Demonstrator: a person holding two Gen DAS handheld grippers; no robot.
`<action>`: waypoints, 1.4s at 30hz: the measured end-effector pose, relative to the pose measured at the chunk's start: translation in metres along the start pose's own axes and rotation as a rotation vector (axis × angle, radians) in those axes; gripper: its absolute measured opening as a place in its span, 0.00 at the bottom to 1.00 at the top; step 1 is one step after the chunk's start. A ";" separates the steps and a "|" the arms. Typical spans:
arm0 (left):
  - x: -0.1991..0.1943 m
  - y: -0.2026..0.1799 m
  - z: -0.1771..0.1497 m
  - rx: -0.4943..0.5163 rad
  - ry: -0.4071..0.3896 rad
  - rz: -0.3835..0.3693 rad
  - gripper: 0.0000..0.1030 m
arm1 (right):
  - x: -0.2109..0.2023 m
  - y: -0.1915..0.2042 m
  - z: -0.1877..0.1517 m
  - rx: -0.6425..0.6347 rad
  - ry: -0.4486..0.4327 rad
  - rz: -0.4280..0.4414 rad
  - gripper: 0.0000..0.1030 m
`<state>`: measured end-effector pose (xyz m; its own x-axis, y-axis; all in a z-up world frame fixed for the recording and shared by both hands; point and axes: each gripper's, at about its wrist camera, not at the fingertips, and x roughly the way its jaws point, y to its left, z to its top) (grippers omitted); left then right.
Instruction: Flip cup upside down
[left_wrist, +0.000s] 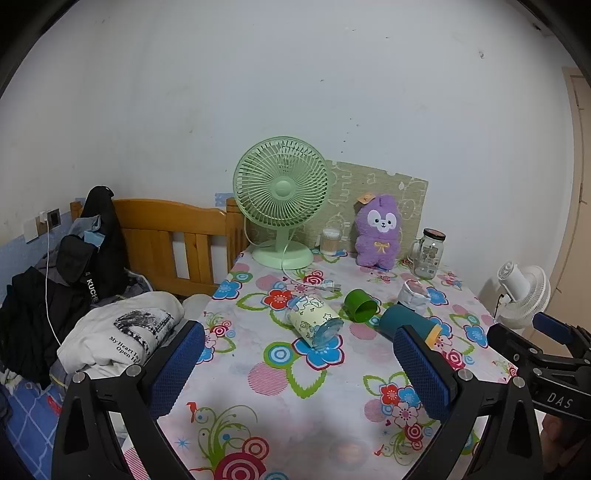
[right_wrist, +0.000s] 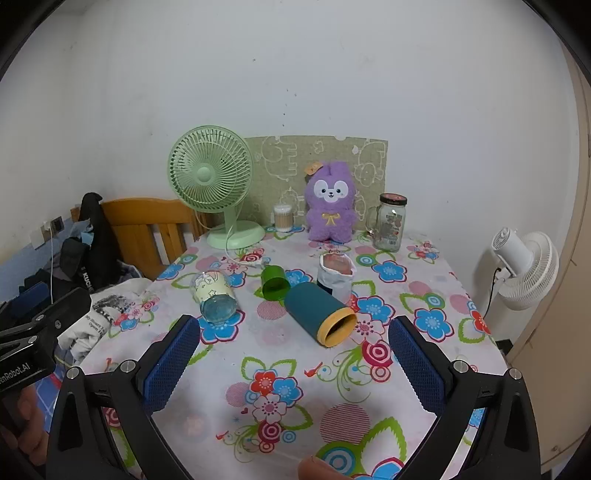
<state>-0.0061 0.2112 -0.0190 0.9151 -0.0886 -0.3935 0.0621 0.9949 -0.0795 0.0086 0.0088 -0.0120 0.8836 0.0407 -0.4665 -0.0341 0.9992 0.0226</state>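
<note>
The surface (right_wrist: 424, 295), draped in a white cloth printed with bright flowers, fills both views. At its far edge stand a pale green desk fan (right_wrist: 212, 177), a purple plush rabbit (right_wrist: 330, 203) and a clear glass jar with a handle and dark lid (right_wrist: 389, 223). Nearer the middle, three cups lie on their sides: a teal cylindrical cup with a yellow rim (right_wrist: 319, 312), mouth towards the camera; a clear glass cup with a pale cartoon sleeve (right_wrist: 214, 293) to its left; and a small green plastic cup (right_wrist: 274, 282) between them, further back. A white crumpled paper bag (right_wrist: 334, 275) stands just behind the teal cup. The left tool (left_wrist: 299, 363) and right tool (right_wrist: 293, 360) both hover above the near edge, blue pads spread wide, holding nothing.
</note>
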 end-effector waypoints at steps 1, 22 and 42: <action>-0.001 0.000 0.000 0.000 0.000 0.000 1.00 | 0.000 -0.001 0.000 0.002 -0.002 0.000 1.00; -0.003 -0.001 0.001 0.001 0.003 -0.001 1.00 | -0.002 -0.004 -0.001 0.004 0.013 0.001 1.00; 0.036 0.006 -0.012 0.061 0.104 -0.013 1.00 | 0.046 0.004 0.009 -0.065 0.145 0.061 1.00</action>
<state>0.0221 0.2133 -0.0446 0.8681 -0.1033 -0.4855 0.1011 0.9944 -0.0308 0.0530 0.0147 -0.0253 0.8025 0.0963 -0.5888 -0.1197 0.9928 -0.0006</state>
